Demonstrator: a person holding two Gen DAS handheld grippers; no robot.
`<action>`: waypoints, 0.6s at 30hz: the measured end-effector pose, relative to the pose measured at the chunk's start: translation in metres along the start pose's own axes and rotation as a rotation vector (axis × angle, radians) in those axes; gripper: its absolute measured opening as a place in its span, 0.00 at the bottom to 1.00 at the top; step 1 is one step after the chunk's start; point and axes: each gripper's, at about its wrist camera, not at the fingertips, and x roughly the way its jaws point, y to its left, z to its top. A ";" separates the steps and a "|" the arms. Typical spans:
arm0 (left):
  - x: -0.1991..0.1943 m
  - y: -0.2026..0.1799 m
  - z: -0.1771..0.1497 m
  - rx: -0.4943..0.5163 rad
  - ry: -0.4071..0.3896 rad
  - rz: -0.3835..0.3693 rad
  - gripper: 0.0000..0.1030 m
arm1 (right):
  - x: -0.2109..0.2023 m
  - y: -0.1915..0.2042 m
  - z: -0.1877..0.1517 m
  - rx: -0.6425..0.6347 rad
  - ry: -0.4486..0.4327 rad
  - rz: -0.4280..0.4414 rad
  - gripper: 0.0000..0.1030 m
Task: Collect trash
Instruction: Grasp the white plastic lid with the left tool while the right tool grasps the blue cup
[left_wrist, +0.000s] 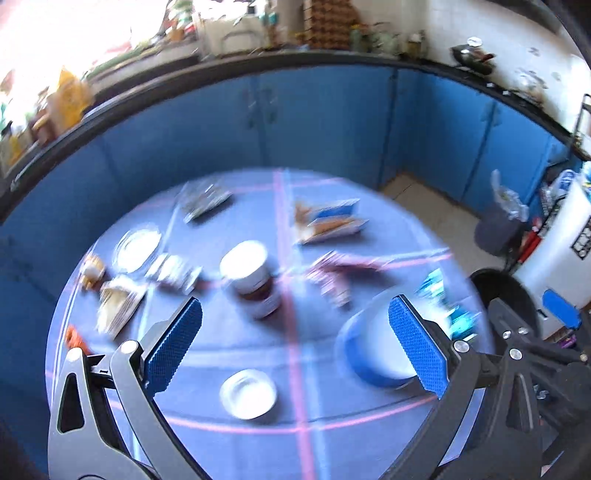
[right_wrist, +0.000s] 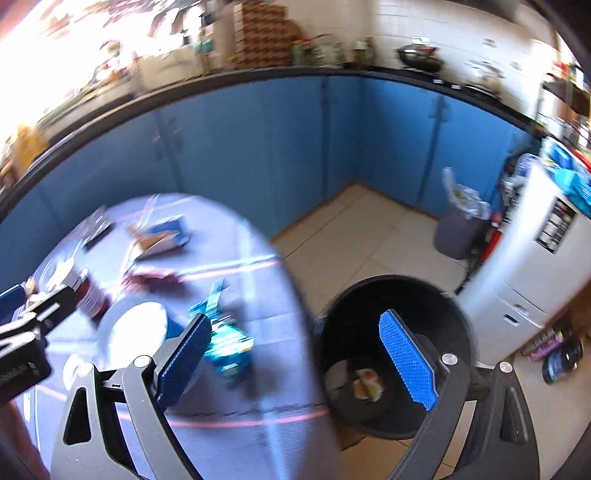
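Though blurred, teal wrapper (right_wrist: 229, 343) near counter (right_wrist: 258, 435) edge: light, crinkly, slippery; pinch mid-body. Left hand-held gripper (left_wrist: 295, 347) and right hand-held gripper (right_wrist: 295, 362): spread apart, empty. Black bin (right_wrist: 395, 354) beside.

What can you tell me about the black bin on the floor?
The black bin is round, dark and looks like plastic. It stands upright with no lid on the pale tiled floor, right beside the round table. Inside, at the bottom, lie a few scraps, one orange and green. The right gripper hangs open above its rim.
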 end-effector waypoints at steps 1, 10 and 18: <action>0.004 0.010 -0.008 -0.013 0.019 0.012 0.97 | 0.001 0.008 -0.002 -0.016 0.005 0.013 0.87; 0.028 0.039 -0.059 0.009 0.129 0.031 0.95 | 0.000 0.078 -0.017 -0.173 0.006 0.086 0.87; 0.039 0.051 -0.065 -0.005 0.164 -0.043 0.51 | 0.011 0.096 -0.013 -0.174 0.043 0.108 0.87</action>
